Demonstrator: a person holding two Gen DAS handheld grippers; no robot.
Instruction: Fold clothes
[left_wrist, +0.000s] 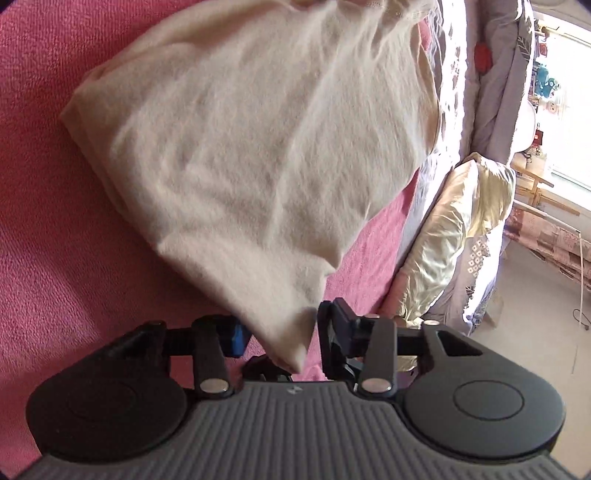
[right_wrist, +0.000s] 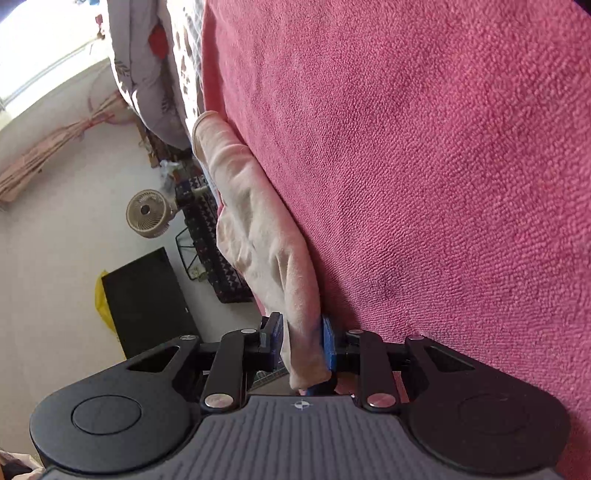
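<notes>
Clamping a bunched edge of the cream garment (right_wrist: 258, 236), the right gripper (right_wrist: 303, 347) has its blue pads (right_wrist: 328, 345) pressed on the cloth from both sides; the fold fills the gap between them. From the right wrist view the garment runs from the jaws toward 11 o'clock as a narrow, wrinkled band, lying along the edge of the pink terry blanket (right_wrist: 424, 184) and touching it. The blanket fills the frame from 12 through 5 o'clock.

The left gripper (left_wrist: 280, 339) has a corner of the same cream garment (left_wrist: 251, 147) between its jaws. The cloth tip hangs in the gap; the blue pad (left_wrist: 240, 338) at 9 o'clock of the tip is at the fabric's edge, while the dark finger (left_wrist: 332, 332) at 3 o'clock stands a little apart from it. No firm pinch is visible, so the jaws read as partly apart around the corner. From there the garment spreads toward 12 o'clock as a broad, slightly blurred sheet above the pink terry blanket (left_wrist: 55, 240), its far hem at the top edge of the frame.

Surroundings, left view: pale satin pillow (left_wrist: 443, 240) at 3 o'clock, grey patterned bedding (left_wrist: 495, 92) at 1 o'clock. Right view: small round fan (right_wrist: 147, 212) at 9 o'clock on the floor, black box (right_wrist: 147, 302) at 8 o'clock.
</notes>
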